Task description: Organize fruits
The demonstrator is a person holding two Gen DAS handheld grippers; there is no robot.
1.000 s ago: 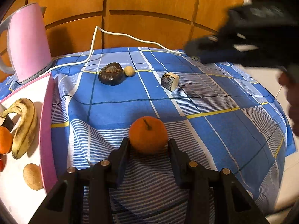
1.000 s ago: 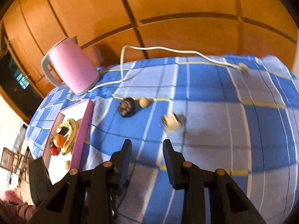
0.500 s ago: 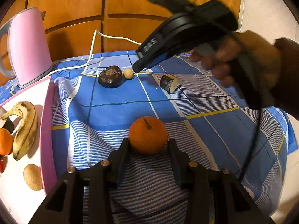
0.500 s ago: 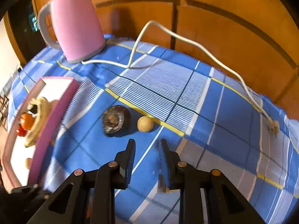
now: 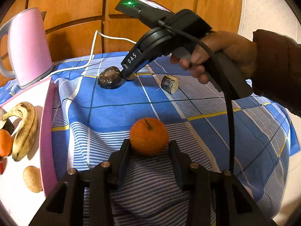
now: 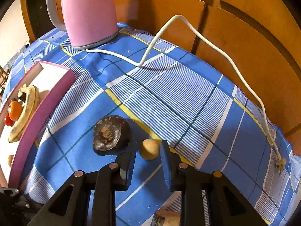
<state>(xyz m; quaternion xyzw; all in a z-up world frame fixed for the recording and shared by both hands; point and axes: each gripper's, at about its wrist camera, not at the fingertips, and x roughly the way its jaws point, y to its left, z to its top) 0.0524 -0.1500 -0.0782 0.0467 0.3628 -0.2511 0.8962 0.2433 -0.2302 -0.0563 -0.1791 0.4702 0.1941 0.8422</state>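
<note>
An orange [image 5: 149, 136] lies on the blue checked cloth between the fingers of my left gripper [image 5: 149, 146], which is open around it. My right gripper [image 6: 147, 151] is open, with its fingers on either side of a small tan round fruit [image 6: 149, 149]; in the left wrist view its tip [image 5: 128, 75] is down at that fruit [image 5: 131, 77]. A dark brown round fruit [image 6: 111, 134] lies just left of it. The pink-rimmed tray [image 5: 48, 124] at the left holds a banana [image 5: 24, 130], an orange [image 5: 4, 143] and a tan fruit [image 5: 32, 179].
A pink kettle [image 6: 88, 13] stands at the back left with its white cord [image 6: 207, 41] trailing across the cloth to a plug [image 6: 279, 164]. A short cut piece with a dark side [image 5: 169, 84] lies right of the fruits. Wooden panels [image 5: 75, 9] stand behind.
The right gripper has swung in and come down over the small tan fruit beside the dark fruit. The left gripper has stayed around the orange.
</note>
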